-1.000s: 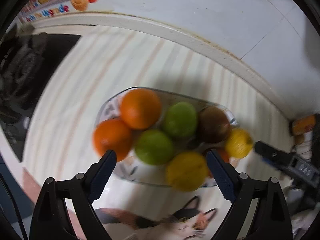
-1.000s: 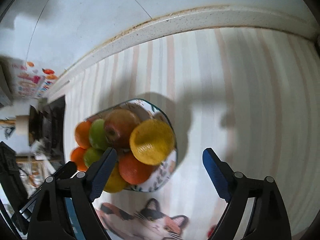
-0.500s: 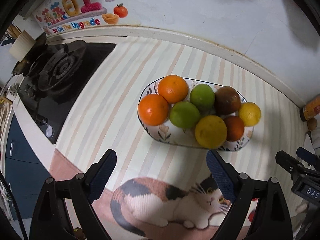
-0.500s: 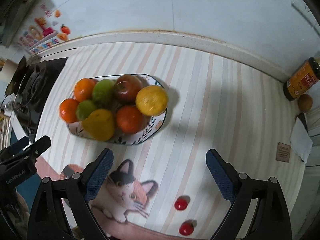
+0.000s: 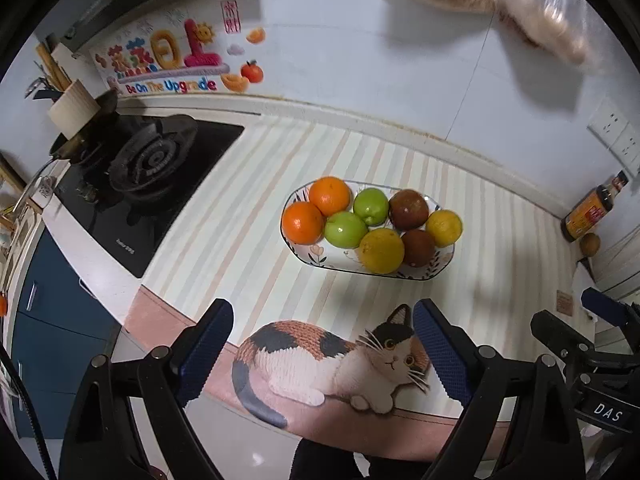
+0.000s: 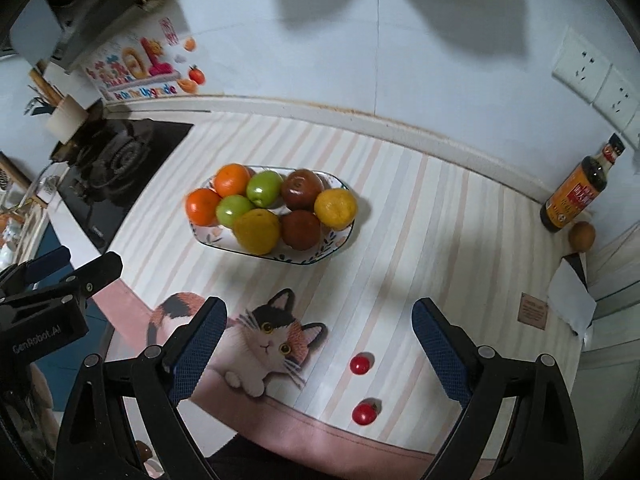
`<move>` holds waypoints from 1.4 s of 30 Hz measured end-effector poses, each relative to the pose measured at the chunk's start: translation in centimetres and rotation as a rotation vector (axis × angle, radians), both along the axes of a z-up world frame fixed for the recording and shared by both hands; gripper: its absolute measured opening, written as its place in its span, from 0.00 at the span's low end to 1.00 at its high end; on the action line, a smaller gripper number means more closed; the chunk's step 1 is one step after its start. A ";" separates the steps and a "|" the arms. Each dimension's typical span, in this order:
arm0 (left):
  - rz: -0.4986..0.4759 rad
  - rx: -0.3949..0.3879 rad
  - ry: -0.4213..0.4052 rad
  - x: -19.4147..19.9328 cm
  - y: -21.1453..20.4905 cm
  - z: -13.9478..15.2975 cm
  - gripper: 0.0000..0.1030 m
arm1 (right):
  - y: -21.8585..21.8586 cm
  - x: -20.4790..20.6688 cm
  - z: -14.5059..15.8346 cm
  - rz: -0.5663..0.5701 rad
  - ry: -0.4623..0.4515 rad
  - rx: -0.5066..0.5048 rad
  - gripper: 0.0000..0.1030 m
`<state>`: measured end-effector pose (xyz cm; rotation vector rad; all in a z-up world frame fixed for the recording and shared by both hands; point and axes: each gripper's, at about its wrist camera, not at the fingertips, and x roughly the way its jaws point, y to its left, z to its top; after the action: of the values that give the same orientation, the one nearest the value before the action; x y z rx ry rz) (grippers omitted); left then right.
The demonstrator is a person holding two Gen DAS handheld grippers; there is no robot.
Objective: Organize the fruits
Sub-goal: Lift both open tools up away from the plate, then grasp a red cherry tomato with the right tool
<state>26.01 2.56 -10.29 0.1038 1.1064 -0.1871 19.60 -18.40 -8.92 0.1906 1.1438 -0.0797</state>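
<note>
Eight fruits on oblong plate (image 5: 304, 254), long axis left-right.

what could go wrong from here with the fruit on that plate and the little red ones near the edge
1. The two cherry tomatoes lie loose near the counter's front edge; a nudge might roll them off.
2. The plate is packed; adding more could dislodge the yellow fruit at its end.

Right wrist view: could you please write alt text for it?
A patterned plate of oranges, green, yellow and dark red fruit sits on a striped counter; two small red fruits lie nearer, between the open right gripper fingers. A stove stands left, a bottle right.
</note>
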 end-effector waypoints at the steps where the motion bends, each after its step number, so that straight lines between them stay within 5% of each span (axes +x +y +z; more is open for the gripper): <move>1: 0.002 -0.004 -0.006 -0.3 0.1 0.4 0.89 | 0.1 -0.5 0.7 0.004 -0.012 0.000 0.93; 16: 0.016 -0.044 -0.075 -5.4 1.2 5.8 0.89 | 1.0 -4.9 8.3 0.040 -0.111 0.002 0.93; 28: 0.019 -0.050 -0.091 -6.3 1.1 6.7 0.92 | -0.3 -5.8 8.3 0.015 -0.119 0.066 0.93; 29: 0.012 -0.041 -0.086 -6.2 0.8 6.4 1.00 | -0.8 -5.8 7.9 0.003 -0.117 0.079 0.93; 34: -0.011 0.007 -0.079 -5.2 -1.0 4.2 1.00 | -3.2 -5.2 4.2 -0.049 -0.040 0.116 0.93; 42: -0.085 0.115 0.040 -3.6 -5.6 -3.2 1.00 | -7.5 -5.6 -9.7 -0.144 0.270 0.194 0.93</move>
<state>22.44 -3.03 -13.47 0.2512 1.1532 -0.2027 13.98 -25.85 -18.66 0.4455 1.4064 -0.1245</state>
